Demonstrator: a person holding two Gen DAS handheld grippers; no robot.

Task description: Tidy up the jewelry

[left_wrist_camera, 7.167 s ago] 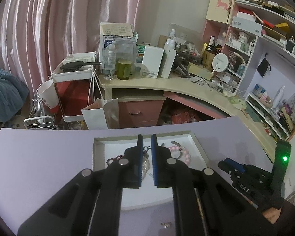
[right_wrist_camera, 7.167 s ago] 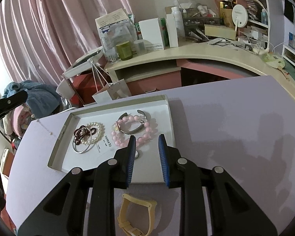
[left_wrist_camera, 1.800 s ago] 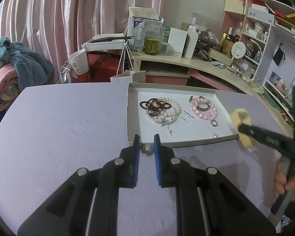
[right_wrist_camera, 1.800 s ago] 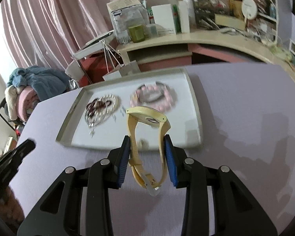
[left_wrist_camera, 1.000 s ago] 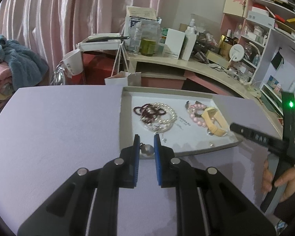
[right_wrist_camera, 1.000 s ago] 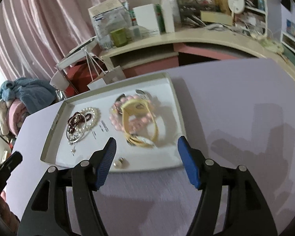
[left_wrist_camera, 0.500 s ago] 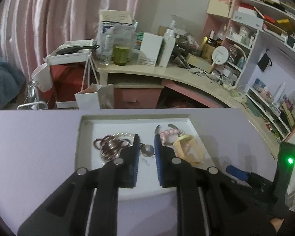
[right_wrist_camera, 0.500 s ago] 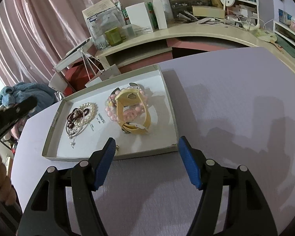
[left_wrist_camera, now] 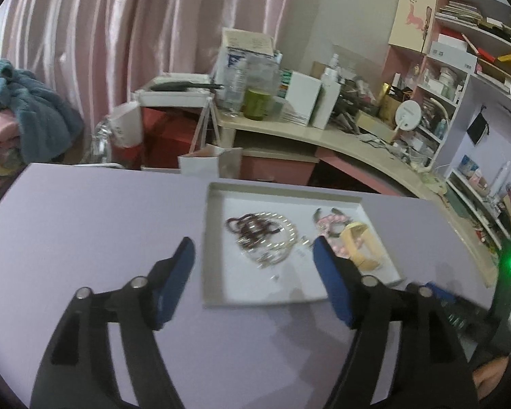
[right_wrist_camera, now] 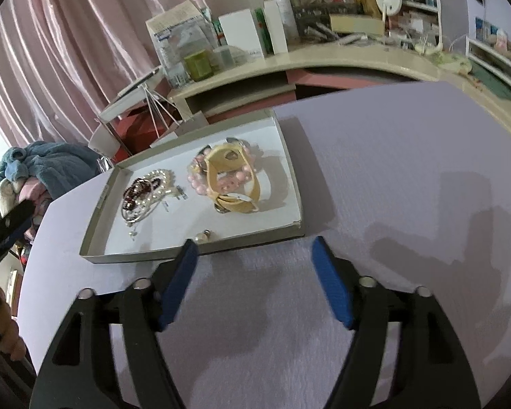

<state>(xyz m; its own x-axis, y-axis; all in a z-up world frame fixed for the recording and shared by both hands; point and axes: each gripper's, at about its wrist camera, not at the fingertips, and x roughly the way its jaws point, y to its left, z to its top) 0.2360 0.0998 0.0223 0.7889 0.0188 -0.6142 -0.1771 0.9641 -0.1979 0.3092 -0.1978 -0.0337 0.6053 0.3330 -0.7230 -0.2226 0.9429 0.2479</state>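
— Room near the tray (right_wrist_camera: 291, 228)?
— Bare purple table (right_wrist_camera: 408, 187) right of it and in front; inside, bracelets (right_wrist_camera: 146, 191) left, yellow watch (right_wrist_camera: 235, 184) right; open white floor toward the near wall.

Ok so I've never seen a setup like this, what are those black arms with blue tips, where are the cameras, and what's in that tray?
No robot here: a person holds a two-finger gripper in each hand, and a fisheye camera on each looks forward along its fingers. One picture is from the left gripper, the other from the right gripper. The blue tips are the finger pads. Both grippers are open and hold nothing. On the purple table sits a shallow white tray. In it lie a yellow watch resting on a pink bead bracelet, a tangle of pearl and dark red bracelets, and a small pearl piece near the front edge.
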